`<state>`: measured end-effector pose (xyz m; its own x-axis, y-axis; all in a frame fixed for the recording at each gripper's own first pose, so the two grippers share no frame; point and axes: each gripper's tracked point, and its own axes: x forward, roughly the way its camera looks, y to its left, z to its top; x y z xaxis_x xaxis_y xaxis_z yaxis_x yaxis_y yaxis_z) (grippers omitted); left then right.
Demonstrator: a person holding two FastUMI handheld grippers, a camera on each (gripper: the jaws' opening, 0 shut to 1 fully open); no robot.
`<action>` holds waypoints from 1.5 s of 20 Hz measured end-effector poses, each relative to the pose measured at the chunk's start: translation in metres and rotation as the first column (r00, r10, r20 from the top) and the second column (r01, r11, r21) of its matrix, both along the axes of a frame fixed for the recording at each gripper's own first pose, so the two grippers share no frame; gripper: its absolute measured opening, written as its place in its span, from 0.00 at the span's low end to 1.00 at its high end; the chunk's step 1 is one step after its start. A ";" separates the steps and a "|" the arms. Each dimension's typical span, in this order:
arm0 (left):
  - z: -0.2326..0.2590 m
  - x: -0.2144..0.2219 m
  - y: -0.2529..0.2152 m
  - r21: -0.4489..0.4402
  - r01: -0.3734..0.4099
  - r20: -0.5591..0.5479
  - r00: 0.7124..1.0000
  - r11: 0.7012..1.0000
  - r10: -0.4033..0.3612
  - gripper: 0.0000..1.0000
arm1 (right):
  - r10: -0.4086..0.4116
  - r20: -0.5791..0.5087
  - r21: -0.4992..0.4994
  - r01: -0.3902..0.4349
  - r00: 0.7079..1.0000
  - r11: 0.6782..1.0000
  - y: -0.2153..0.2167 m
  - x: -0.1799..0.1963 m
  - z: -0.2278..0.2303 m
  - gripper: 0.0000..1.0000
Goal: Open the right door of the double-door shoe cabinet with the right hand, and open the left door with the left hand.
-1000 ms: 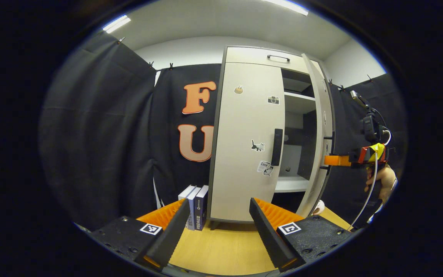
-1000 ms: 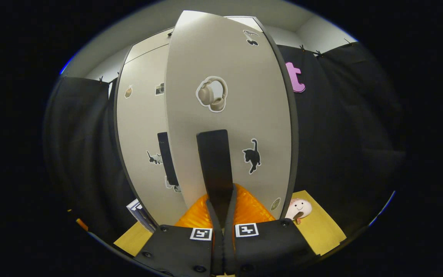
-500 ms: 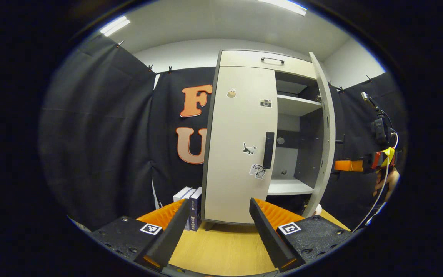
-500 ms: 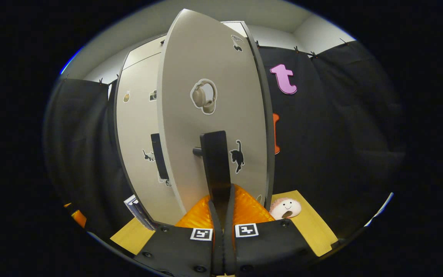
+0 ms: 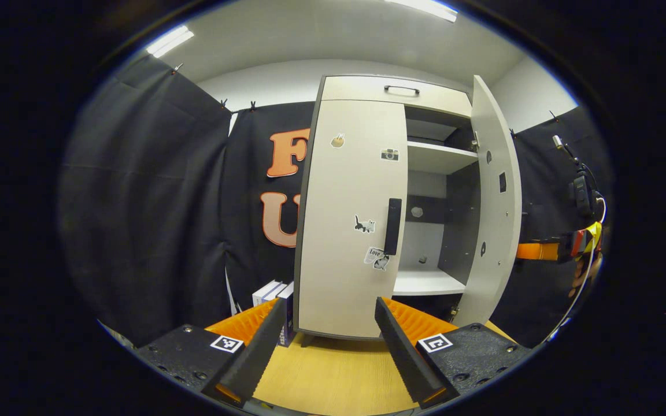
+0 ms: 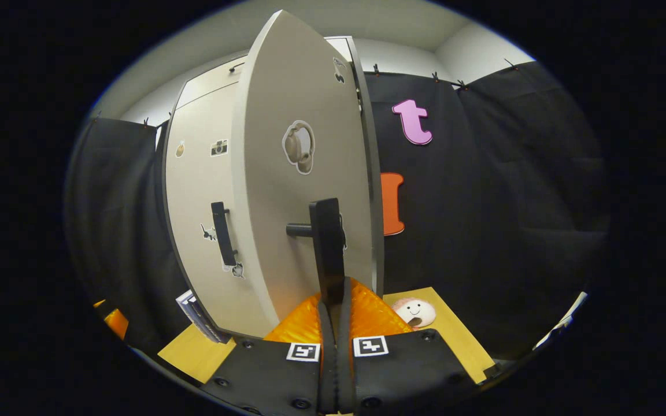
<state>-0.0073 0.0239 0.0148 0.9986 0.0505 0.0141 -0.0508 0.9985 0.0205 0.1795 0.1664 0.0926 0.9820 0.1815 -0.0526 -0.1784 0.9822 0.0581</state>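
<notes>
Cabinet (image 5: 356, 219) stands at 12 o'clock on the desk (image 5: 333, 375), its right door (image 6: 304, 173) ajar with the right gripper (image 6: 333, 300) clamped on its handle (image 6: 327, 248), so an overswing could tear the handle free, while the left gripper (image 5: 324, 329), fingers apart, could miss the left handle (image 5: 392, 226).

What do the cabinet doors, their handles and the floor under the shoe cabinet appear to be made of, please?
Left door and right door: probably laminated board, going by the flat, matte beige faces and dark edge band. Left door handle and right door handle: matte black, plastic or coated metal; unclear which. Floor: light wood-grain surface, possibly laminate.
</notes>
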 end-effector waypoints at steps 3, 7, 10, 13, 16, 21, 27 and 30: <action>0.002 0.001 -0.009 0.015 0.000 0.010 1.000 1.000 0.000 0.95 | -0.025 0.007 -0.011 0.025 1.000 1.000 -0.008 0.002 0.001 0.08; 0.005 0.004 -0.020 0.022 0.008 0.024 1.000 1.000 -0.009 0.95 | -0.045 0.009 -0.025 0.045 0.999 0.999 -0.019 0.002 0.001 0.08; 0.001 0.005 -0.023 0.015 0.004 0.013 1.000 1.000 -0.005 0.95 | -0.047 0.008 -0.017 0.047 0.999 0.999 -0.020 0.003 0.001 0.08; 0.000 0.006 -0.024 0.021 -0.002 0.008 1.000 1.000 0.002 0.95 | -0.052 0.008 -0.022 0.052 0.999 0.998 -0.025 0.004 0.001 0.08; -0.003 0.008 -0.028 0.025 -0.001 0.004 1.000 1.000 0.001 0.92 | -0.052 0.005 -0.028 0.053 0.999 0.998 -0.028 0.004 0.000 0.08; -0.004 0.012 -0.041 0.037 0.024 -0.002 1.000 0.999 -0.024 0.92 | -0.099 -0.002 -0.018 0.099 0.995 0.995 -0.042 0.007 -0.002 0.08; 0.004 0.030 -0.058 0.040 0.055 0.006 0.998 0.998 -0.056 0.95 | -0.073 0.004 0.027 0.073 0.997 0.997 -0.041 0.003 0.001 0.08; 0.010 0.046 -0.068 0.051 0.078 0.008 0.997 0.996 -0.079 0.95 | -0.073 0.010 0.020 0.072 0.997 0.997 -0.043 0.000 0.002 0.08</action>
<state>0.0383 -0.0444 0.0247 0.9993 -0.0290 0.0248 0.0272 0.9971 0.0705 0.1792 0.1238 0.0948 0.9931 0.1106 -0.0389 -0.1074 0.9913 0.0758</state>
